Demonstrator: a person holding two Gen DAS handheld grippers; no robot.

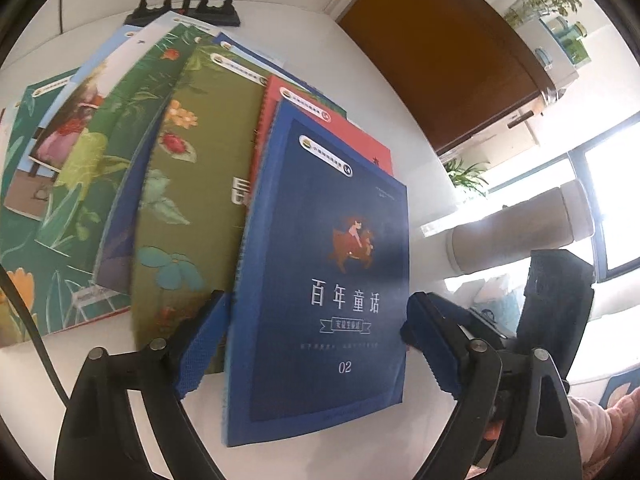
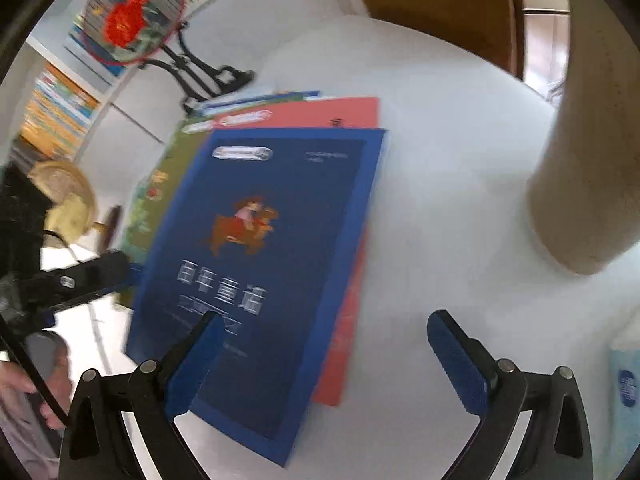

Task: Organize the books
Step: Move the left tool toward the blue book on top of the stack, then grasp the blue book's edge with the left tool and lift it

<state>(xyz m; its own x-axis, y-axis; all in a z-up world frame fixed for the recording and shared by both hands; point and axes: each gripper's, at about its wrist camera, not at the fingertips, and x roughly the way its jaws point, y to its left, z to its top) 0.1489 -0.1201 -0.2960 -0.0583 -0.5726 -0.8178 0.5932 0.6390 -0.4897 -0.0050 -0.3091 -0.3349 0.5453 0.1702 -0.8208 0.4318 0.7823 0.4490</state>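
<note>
A dark blue book (image 1: pixel 324 272) marked 02 lies on top of a fanned spread of books on the white table (image 1: pixel 360 60). Under it are a red book (image 1: pixel 320 120), an olive green flowered book (image 1: pixel 196 184) and several more to the left. My left gripper (image 1: pixel 316 344) is open, its blue pads either side of the blue book's lower half. In the right wrist view the blue book (image 2: pixel 256 264) and red book (image 2: pixel 344 320) show again. My right gripper (image 2: pixel 324 360) is open above the blue book's near right corner. The left gripper (image 2: pixel 92 276) shows at the book's left edge.
A black stand (image 1: pixel 188 4) sits behind the books, holding a round fan (image 2: pixel 132 12). A beige thermos (image 1: pixel 520 228) (image 2: pixel 588 160) stands right of the books. A tissue pack (image 2: pixel 628 384) lies at the right edge. A brown cabinet (image 1: pixel 440 52) is beyond the table.
</note>
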